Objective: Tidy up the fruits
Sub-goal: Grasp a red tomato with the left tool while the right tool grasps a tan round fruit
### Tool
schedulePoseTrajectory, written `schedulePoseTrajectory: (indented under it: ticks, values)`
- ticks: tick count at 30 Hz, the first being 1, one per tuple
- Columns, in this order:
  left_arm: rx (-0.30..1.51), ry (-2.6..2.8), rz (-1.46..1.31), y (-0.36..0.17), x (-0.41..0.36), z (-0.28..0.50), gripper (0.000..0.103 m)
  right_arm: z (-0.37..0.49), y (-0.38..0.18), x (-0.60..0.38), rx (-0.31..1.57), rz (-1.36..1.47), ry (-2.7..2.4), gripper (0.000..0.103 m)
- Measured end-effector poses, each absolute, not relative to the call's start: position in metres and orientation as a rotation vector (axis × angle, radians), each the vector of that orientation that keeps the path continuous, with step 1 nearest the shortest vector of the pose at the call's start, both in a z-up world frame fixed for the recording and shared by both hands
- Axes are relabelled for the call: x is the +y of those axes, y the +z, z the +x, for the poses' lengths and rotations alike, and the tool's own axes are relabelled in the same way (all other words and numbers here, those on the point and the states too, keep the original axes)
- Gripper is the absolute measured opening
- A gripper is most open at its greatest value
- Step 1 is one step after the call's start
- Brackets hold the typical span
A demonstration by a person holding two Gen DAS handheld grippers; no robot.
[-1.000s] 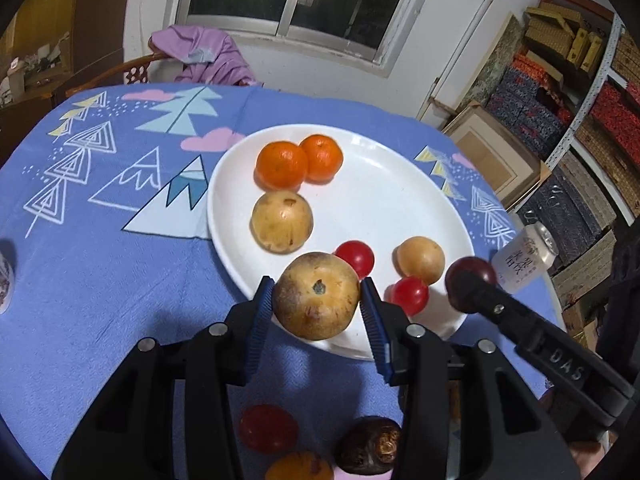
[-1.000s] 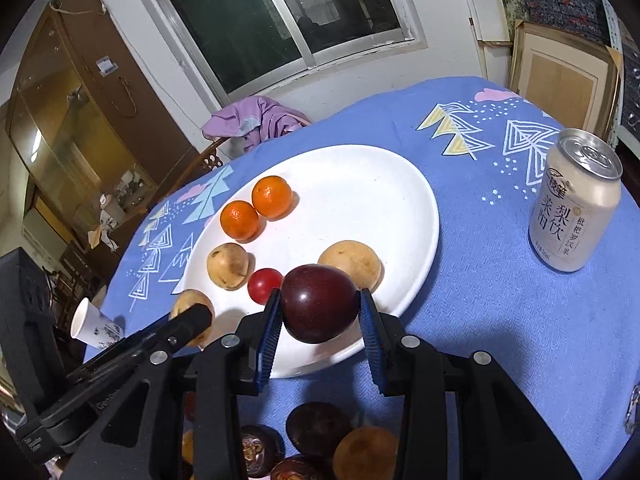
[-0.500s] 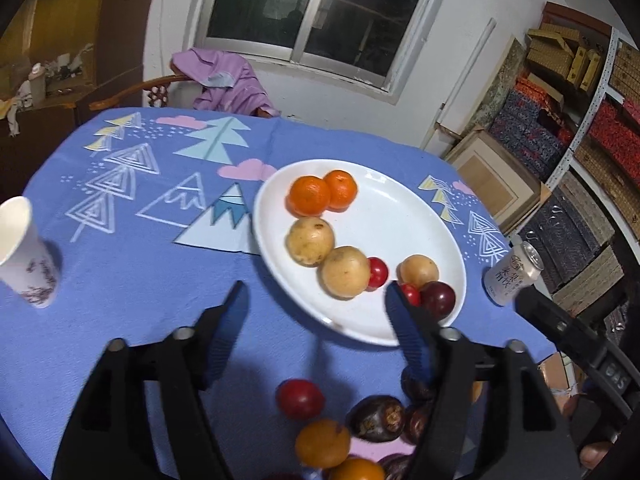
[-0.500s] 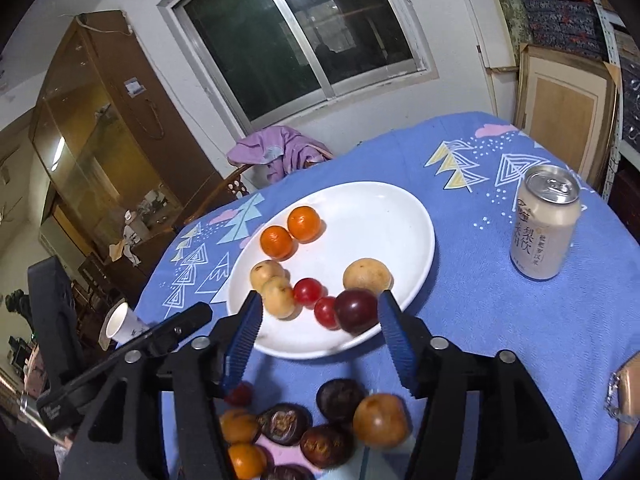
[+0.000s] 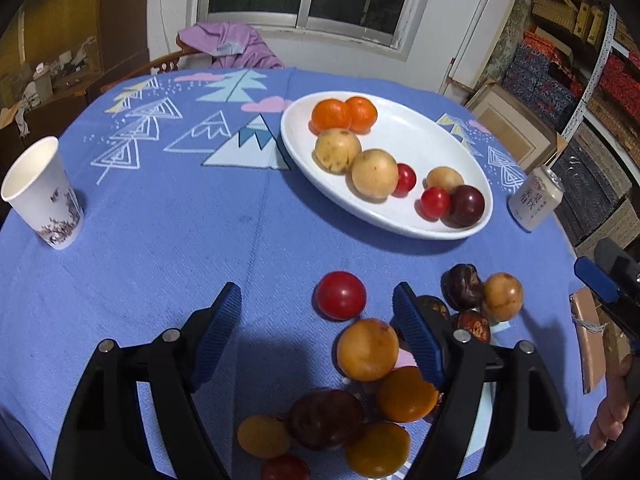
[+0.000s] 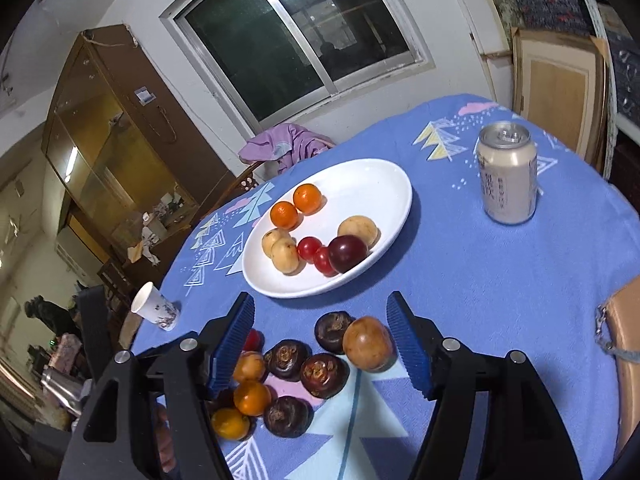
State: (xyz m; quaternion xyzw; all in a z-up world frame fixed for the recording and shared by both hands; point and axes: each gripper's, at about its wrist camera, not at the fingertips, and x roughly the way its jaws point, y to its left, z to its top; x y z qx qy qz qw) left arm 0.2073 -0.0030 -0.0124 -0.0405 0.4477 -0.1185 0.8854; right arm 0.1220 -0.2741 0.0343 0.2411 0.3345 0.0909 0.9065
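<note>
Paper cup: far left of the desk, upright, well apart from the fruit; not part of the sorting
Left tool: jaws apart with nothing between the pads, having just been opening; it hangs over the loose pile at the near edge of the desk
Loose red fruit: on the cloth beyond the left tool, alone; likely smooth, thin-skinned and light, so take it across its widest girth with a gentle squeeze
Orange fruits: in the near pile, touching one another; probably firm with a grippy rind, and round enough to roll, so close on the middle, not the top
Dark brown fruits: clustered in the pile, ridged and dull-skinned; they look hard and should tolerate a firmer hold
Right tool: jaws apart and empty, also just opened; the pile lies under and between its fingers
White plate: beyond the pile, holding two oranges, three tan fruits, two small red ones and a dark plum at its near rim
Drink can: upright, right of the plate, apart from it
</note>
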Motion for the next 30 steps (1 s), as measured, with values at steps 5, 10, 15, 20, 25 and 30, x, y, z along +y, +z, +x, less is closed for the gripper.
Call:
schedulePoseTrajectory:
  ticks: [5,10,15,20,25,30]
  values:
    - [0.989,-0.239,-0.090,-0.027,-0.006,0.214,0.076,0.124,0.031,-0.279,0.703,0.509,0.166,0.075]
    - [0.991,-0.228,-0.054,-0.028,-0.018,0.217,0.076,0.127,0.026,-0.278,0.722,0.509,0.148,0.077]
    - [0.986,-0.204,-0.005,-0.031,-0.032,0.225,0.076,0.128,0.024,-0.275,0.737,0.496,0.135,0.079]
    - [1.032,-0.246,-0.055,-0.038,-0.029,0.232,0.048,0.129,0.023,-0.277,0.745,0.504,0.127,0.079]
    - [1.018,-0.252,-0.099,-0.036,-0.024,0.232,0.048,0.130,0.021,-0.277,0.754,0.502,0.128,0.080]
    - [1.021,-0.276,-0.116,-0.037,-0.024,0.234,0.044,0.132,0.019,-0.275,0.768,0.496,0.133,0.080]
